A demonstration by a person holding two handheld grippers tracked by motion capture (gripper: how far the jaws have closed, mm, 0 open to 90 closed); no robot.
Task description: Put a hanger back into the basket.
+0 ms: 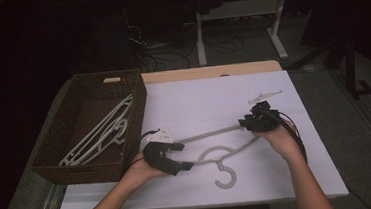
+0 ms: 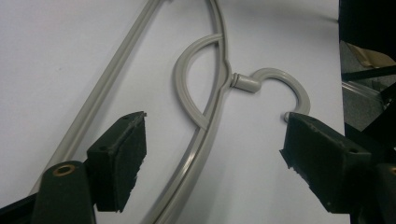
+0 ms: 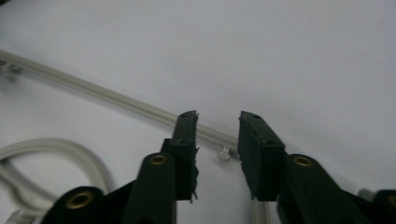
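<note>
I had my left claw point(image 2: 212, 154) open astride the hanger point(image 2: 205, 135) on the table point(image 2: 56, 42), ready to grip; my right claw point(image 3: 218, 140), half-closed, straddled its far end without gripping

Pale grey plastic hanger point(image 1: 222, 154) on a plain white counter point(image 1: 208, 95). Dark brown woven basket point(image 1: 85, 165) containing white hangers point(image 1: 103, 133). Both grippers, left point(image 1: 180, 157) and right point(image 1: 245, 124), are black, with brass-coloured rivets on the jaws.
</note>
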